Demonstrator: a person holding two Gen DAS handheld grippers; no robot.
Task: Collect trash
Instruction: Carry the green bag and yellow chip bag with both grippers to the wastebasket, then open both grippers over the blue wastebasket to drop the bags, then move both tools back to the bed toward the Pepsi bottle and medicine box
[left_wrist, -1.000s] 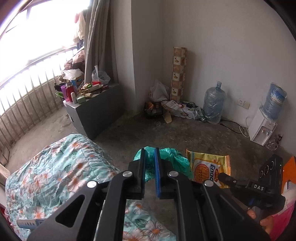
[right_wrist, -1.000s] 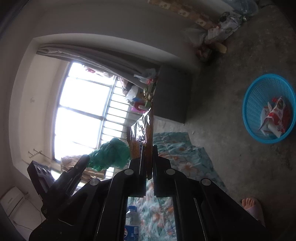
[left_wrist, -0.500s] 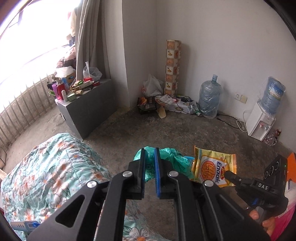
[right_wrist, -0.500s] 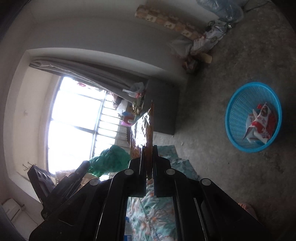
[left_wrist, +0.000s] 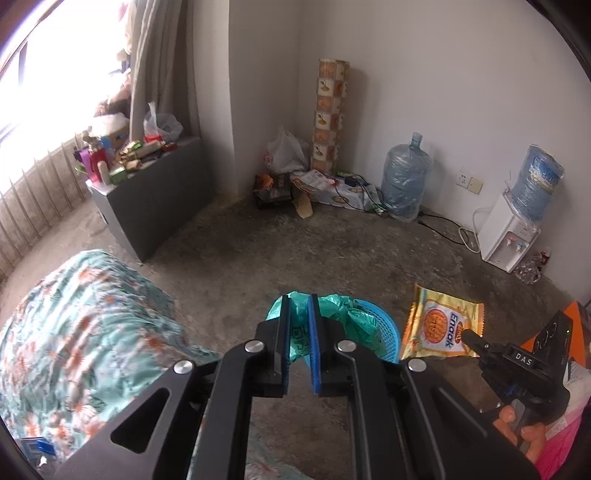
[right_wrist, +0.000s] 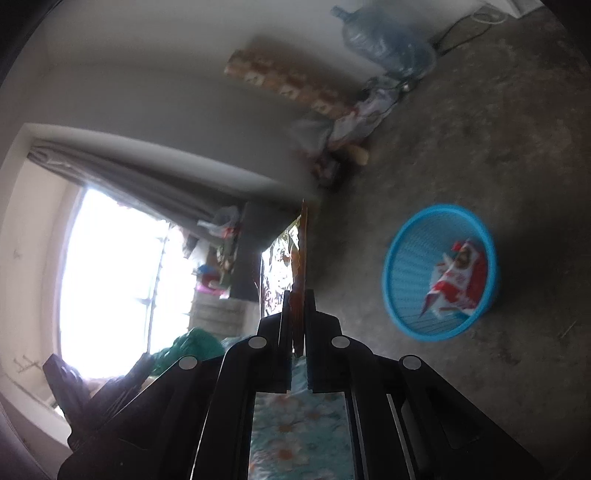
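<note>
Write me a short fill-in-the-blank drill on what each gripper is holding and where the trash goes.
1. The left gripper is shut on a crumpled ______ plastic bag.
2. The right gripper pinches a yellow snack wrapper printed with the word ______.
3. The round basket on the floor is ______ in colour.
4. Inside the basket lies a red and ______ wrapper.

Missing words: green; Enaak; blue; white

Daylight from the blown-out window (left_wrist: 44, 74) lights both fisheye-bent views; the right wrist view is motion-blurred.
</note>
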